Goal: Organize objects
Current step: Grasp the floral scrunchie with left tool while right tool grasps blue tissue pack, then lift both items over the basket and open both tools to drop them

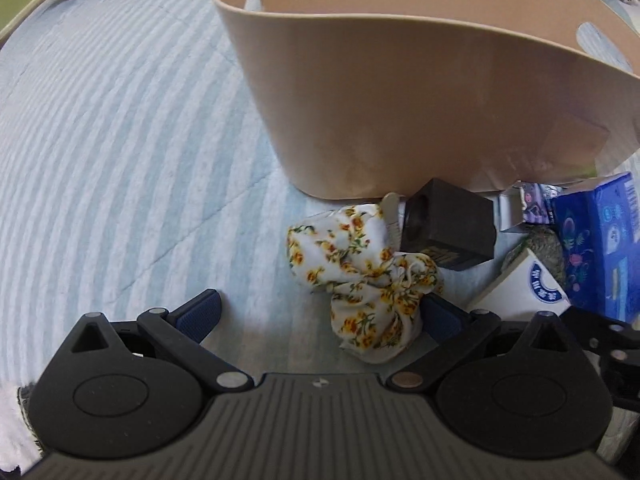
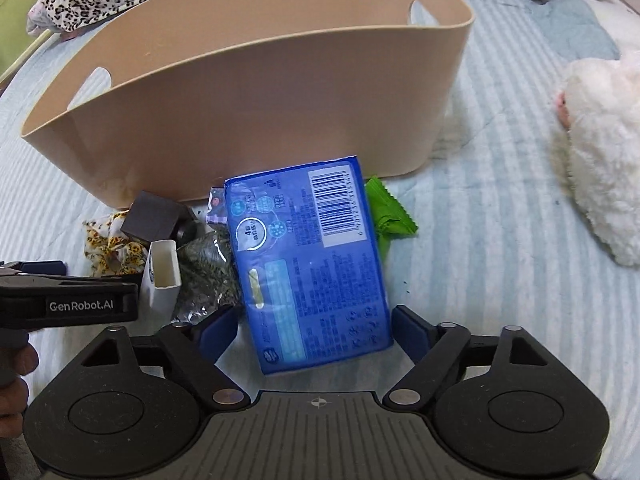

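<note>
You were at the grab stage: your right gripper (image 2: 314, 332) sat wide open with the blue pack (image 2: 306, 264) lying flat between its fingers, one pad just off each long edge, and the tan basket (image 2: 256, 112) right ahead of it. Your left gripper (image 1: 320, 316) was open too, the flowery cloth (image 1: 364, 276) bunched by its right finger. I'd guess you needed to squeeze the pack squarely, then lift it over the rim.
</note>
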Tool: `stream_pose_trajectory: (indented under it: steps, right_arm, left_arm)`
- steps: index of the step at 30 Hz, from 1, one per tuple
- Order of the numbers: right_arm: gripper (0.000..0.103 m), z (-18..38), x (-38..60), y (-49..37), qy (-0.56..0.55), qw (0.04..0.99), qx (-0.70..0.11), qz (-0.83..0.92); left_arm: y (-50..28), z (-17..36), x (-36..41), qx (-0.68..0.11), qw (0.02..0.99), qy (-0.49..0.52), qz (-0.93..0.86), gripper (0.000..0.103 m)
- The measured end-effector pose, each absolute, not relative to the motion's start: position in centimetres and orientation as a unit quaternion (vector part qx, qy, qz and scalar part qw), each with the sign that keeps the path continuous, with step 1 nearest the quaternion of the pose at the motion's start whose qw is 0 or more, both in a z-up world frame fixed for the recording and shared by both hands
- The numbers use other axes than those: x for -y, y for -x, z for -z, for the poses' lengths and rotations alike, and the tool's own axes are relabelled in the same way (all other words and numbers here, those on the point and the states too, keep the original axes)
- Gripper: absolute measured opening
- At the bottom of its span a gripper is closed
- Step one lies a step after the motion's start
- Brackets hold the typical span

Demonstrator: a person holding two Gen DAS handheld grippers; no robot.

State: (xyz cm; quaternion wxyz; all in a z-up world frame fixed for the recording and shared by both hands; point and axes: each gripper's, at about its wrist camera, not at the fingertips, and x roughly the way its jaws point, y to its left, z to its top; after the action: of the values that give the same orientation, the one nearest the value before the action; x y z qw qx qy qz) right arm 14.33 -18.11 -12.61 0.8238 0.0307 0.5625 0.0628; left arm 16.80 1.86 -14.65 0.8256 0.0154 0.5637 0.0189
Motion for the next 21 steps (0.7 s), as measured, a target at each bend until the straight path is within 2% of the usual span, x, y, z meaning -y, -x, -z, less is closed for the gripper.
stream_pose_trajectory:
  steps: [1, 2, 3, 5, 6, 8, 10, 21]
  right_arm:
    - [0.075, 12.6, 18.0, -14.3, -0.029, 0.826, -0.56, -0.064]
    - [0.066, 12.6, 17.9, -14.2, -0.028, 0.827, -0.558, -0.065]
    - [0.066, 12.5, 17.8, -14.0, -0.026, 0.827, -0.557, -0.065]
    - [0.065, 12.4, 17.7, -13.7, -0.026, 0.828, -0.556, -0.07]
    - [0.064, 12.3, 17.6, -13.5, -0.028, 0.828, -0.555, -0.072]
    - [0.063, 12.0, 17.4, -13.0, -0.033, 0.829, -0.553, -0.076]
    - [0.062, 11.5, 17.3, -12.5, -0.036, 0.831, -0.55, -0.077]
    - [0.06, 6.3, 19.9, -8.7, -0.061, 0.86, -0.503, -0.067]
  left_arm:
    - [-16.7, 14.7, -1.8, -0.564, 0.826, -0.012, -0.015, 0.1]
    - [-16.6, 14.7, -1.8, -0.562, 0.827, -0.008, -0.008, 0.092]
    - [-16.3, 14.6, -1.8, -0.56, 0.828, -0.004, -0.002, 0.089]
    - [-15.8, 14.3, -1.3, -0.55, 0.835, -0.008, 0.012, 0.069]
    - [-15.4, 14.1, -1.1, -0.545, 0.838, -0.011, 0.021, 0.063]
    - [-14.8, 13.7, -0.6, -0.54, 0.841, -0.012, 0.039, 0.028]
    - [-14.3, 13.4, -0.4, -0.541, 0.839, -0.005, 0.051, 0.012]
    - [-11.0, 8.5, -1.1, -0.502, 0.863, 0.017, 0.05, 0.008]
